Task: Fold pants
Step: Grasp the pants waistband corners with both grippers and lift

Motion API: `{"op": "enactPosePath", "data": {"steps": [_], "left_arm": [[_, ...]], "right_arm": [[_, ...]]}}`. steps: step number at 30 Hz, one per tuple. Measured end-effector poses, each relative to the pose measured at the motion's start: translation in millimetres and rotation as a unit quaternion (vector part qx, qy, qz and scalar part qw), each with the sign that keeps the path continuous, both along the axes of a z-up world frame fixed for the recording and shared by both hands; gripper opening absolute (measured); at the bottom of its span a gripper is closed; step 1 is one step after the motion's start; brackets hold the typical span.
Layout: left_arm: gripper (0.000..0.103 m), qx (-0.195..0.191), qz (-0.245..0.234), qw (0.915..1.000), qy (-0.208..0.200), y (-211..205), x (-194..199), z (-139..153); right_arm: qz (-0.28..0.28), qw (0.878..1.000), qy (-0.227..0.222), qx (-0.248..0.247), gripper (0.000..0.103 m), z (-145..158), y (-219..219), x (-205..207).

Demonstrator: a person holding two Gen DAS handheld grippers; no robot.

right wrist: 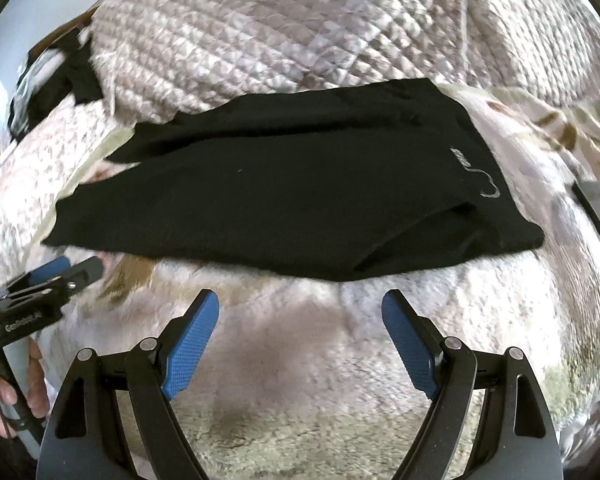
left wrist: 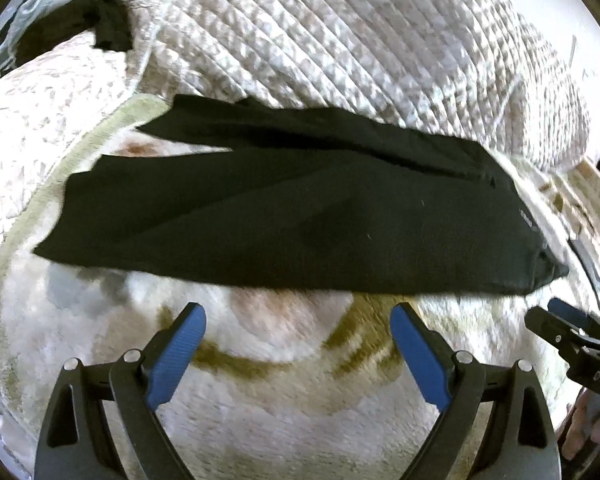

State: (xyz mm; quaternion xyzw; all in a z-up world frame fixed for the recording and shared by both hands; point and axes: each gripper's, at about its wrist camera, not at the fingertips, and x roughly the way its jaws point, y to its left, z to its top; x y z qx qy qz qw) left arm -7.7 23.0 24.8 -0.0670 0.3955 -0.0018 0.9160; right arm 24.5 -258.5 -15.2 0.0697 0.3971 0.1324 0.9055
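Note:
Black pants [left wrist: 292, 216] lie flat on a fluffy white blanket [left wrist: 284, 392], folded lengthwise, leg ends to the left and waistband to the right. In the right wrist view the pants [right wrist: 292, 196] show a small white logo near the waistband. My left gripper [left wrist: 298, 320] is open and empty, hovering just in front of the pants' near edge. My right gripper [right wrist: 300, 308] is open and empty, also just short of the near edge. The right gripper shows at the right edge of the left wrist view [left wrist: 572, 328]; the left gripper shows at the left of the right wrist view [right wrist: 48, 280].
A quilted beige-and-white cover [left wrist: 340, 32] rises behind the pants. A second dark garment [left wrist: 108, 20] lies at the far left on the bed. A dark flat object [left wrist: 588, 264] lies at the right edge.

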Motion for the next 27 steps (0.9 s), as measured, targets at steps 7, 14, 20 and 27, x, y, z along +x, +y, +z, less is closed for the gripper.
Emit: {"op": "enactPosePath", "data": {"steps": [7,14,20,27], "left_arm": [[0.095,-0.031,0.081,0.9956,-0.036,55,-2,16],[0.092,-0.116,0.161,0.9802,0.007,111,8,-12],[0.092,-0.115,0.177,0.9774,-0.014,115,21,-18],[0.070,-0.106,0.204,0.9728,-0.024,128,38,-19]], "right_arm": [[-0.074,0.996,0.030,0.043,0.083,-7,-39,13],[-0.118,0.988,0.037,0.090,0.079,-12,-56,27],[-0.161,0.978,0.030,0.128,0.074,-19,-78,49],[-0.195,0.968,0.026,0.156,0.037,-25,-95,64]]}}
